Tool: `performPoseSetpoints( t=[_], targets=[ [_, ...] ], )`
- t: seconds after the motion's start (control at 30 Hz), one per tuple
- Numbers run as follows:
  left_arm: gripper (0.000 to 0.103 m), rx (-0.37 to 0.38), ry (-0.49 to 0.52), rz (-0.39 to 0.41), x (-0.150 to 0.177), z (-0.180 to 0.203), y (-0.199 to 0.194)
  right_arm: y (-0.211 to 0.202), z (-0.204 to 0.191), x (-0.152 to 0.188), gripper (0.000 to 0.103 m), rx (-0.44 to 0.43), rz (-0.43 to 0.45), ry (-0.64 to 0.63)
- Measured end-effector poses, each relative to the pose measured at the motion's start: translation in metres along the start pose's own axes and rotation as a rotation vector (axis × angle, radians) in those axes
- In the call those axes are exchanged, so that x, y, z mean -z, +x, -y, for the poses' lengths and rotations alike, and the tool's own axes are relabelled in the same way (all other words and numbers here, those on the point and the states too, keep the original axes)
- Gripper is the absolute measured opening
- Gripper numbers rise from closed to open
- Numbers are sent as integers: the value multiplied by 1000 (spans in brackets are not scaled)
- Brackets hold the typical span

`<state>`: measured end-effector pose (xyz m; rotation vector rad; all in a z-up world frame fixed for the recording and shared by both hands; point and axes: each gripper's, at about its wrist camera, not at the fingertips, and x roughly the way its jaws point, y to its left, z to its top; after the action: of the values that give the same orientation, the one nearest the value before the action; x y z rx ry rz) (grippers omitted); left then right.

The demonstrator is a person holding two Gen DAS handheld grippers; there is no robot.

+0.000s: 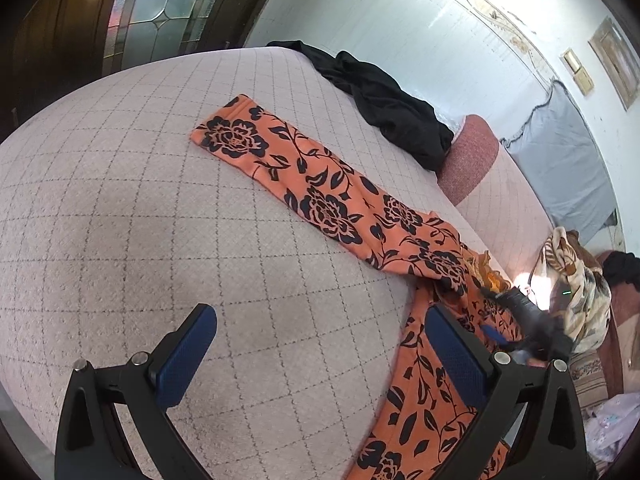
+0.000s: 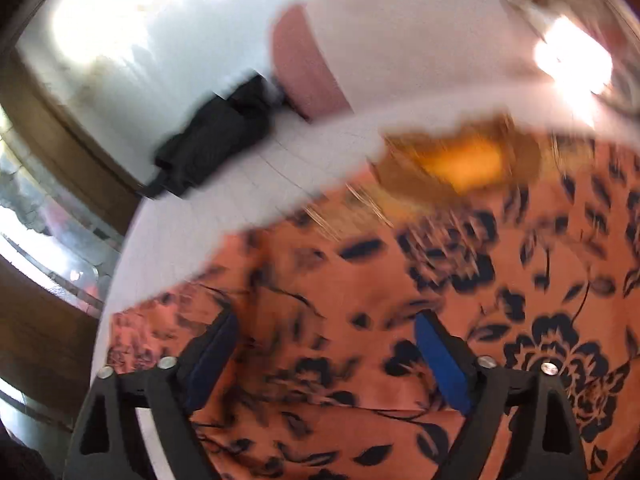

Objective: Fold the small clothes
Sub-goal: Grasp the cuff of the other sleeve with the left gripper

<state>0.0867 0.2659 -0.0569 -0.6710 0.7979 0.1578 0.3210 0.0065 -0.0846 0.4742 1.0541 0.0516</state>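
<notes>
- An orange garment with a black flower print (image 1: 332,208) lies stretched across a pale quilted bed (image 1: 120,208). One long narrow part runs flat toward the far side; the wider part bunches near the bed's right edge, probably so the flat part can serve as the base for a fold.
- The left gripper (image 1: 320,340) hovers above bare bedcover just beside the garment's near part. Its blue-padded fingers (image 1: 188,356) are spread wide and hold nothing, so it seems to be waiting or lining up for a grab.
- The right gripper (image 2: 324,344) hangs close over the same orange fabric (image 2: 400,300). Its fingers (image 2: 440,364) are also spread apart, with cloth visible beneath them but not pinched. This view is blurred, so contact with the cloth cannot be told.
- A yellowish patch (image 2: 460,160), perhaps a label or lining, shows at the garment's far edge.
- A crumpled black garment (image 1: 384,100) sits well apart at the bed's far edge, likely awaiting its turn.
</notes>
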Motion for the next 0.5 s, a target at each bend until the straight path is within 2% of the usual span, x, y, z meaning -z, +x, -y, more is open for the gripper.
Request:
performPoseSetpoints(
  t=[0.03,0.13,0.2,0.27,0.33,0.37,0.4,0.43,0.47,0.5],
  targets=[
    [103,-1,-3,-4,0,0,1,8,10,1,93,-34,-35,23],
    [103,0,-20,-10,0,-2,5,-27,8,-3,92,-90,47,-25],
    [103,7,-31,-15,1,-2,7,-54,19,-3,92,-79,129,-19],
    [103,24,-45,-34,2,-3,10,-69,47,-7,92,-34,162,19],
    [103,35,-59,-43,3,-5,11,-68,91,-14,92,94,154,82],
    [103,39,-67,-41,3,-7,10,-64,116,-17,92,146,120,145],
    [103,39,-76,-40,2,-10,9,-67,147,-17,89,156,103,254],
    [103,41,-85,-37,0,-14,8,-82,172,-13,89,19,163,349],
    [103,51,-99,-33,-3,-18,7,-95,185,-10,90,-42,189,395],
    [103,66,-123,-33,-8,-22,7,-107,191,-9,90,-23,195,389]
  ],
)
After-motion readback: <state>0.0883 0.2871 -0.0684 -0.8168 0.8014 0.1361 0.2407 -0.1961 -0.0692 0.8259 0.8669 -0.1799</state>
